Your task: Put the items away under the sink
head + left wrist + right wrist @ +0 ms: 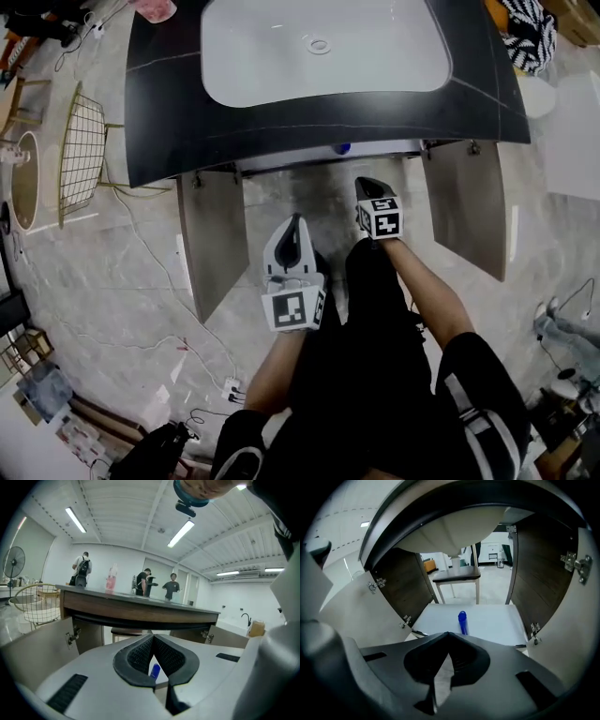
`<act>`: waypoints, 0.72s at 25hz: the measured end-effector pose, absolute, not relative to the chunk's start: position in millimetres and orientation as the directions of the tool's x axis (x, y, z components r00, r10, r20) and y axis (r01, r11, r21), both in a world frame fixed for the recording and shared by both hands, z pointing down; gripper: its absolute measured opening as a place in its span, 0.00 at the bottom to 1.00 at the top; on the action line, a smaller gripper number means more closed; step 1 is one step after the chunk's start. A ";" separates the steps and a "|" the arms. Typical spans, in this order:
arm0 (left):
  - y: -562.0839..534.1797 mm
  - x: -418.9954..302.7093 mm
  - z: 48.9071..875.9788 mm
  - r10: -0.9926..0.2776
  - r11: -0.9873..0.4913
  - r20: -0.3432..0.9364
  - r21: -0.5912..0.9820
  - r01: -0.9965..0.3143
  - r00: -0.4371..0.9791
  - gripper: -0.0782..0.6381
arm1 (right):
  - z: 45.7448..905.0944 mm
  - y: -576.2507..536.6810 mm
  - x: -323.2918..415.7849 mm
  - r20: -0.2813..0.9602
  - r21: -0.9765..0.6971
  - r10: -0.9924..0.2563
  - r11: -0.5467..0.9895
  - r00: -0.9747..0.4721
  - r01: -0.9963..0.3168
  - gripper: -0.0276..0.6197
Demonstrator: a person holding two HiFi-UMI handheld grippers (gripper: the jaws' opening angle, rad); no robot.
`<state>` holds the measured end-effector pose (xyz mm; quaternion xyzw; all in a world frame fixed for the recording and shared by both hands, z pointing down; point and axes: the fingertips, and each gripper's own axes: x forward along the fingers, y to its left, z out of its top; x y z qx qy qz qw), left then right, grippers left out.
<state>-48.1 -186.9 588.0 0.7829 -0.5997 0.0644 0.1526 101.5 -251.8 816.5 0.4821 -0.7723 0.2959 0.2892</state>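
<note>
Nearest the head camera, the left gripper point(298, 220) sits just below the centre of the view at the end of a bare forearm, its marker cube facing up. In the left gripper view point(153, 637) its dark ribbed jaws meet at the tips with nothing pinched between them. At about 1 o'clock from it, well apart, the right gripper point(368, 183) points down toward the cabinet. The right gripper view point(448, 633) shows this pair of jaws also closed tip to tip and empty. Straight ahead of the right gripper, at 12 o'clock, the blue bottle point(462, 622) stands upright on the pale cabinet floor point(497, 620) under the sink, clear of both grippers. From the head view only a bit of it point(342, 148) peeks out below the front edge of the dark countertop point(169, 112). The left door point(211, 239) hangs open at 9 o'clock from the grippers and the right door point(466, 206) at 3 o'clock. The white sink point(323, 47) fills the countertop at 12 o'clock, with a pink bottle point(155, 9) at 11 o'clock on the counter's far corner. A wire basket point(82, 155) stands on the floor at 9 o'clock. Beyond the counter, the left gripper view shows several people point(82, 569) standing in the distance.
</note>
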 end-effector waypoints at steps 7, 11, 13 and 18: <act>-175.5 -41.4 490.3 -0.907 -0.235 0.315 0.175 -0.956 0.280 0.13 | 715.3 -217.0 104.1 0.760 -0.209 -0.535 0.339 -0.371 -0.917 0.06; -156.2 -36.4 428.7 -0.903 -0.218 0.334 0.188 -0.958 0.271 0.13 | 645.0 -195.7 112.0 0.759 -0.227 -0.530 0.327 -0.377 -0.917 0.06; -149.4 -34.6 396.3 -0.903 -0.219 0.335 0.184 -0.958 0.270 0.13 | 610.4 -184.5 115.0 0.756 -0.238 -0.531 0.322 -0.383 -0.916 0.06; -130.2 -35.4 319.8 -0.909 -0.219 0.322 0.178 -0.959 0.267 0.13 | 519.7 -149.3 117.7 0.731 -0.257 -0.548 0.329 -0.405 -0.909 0.06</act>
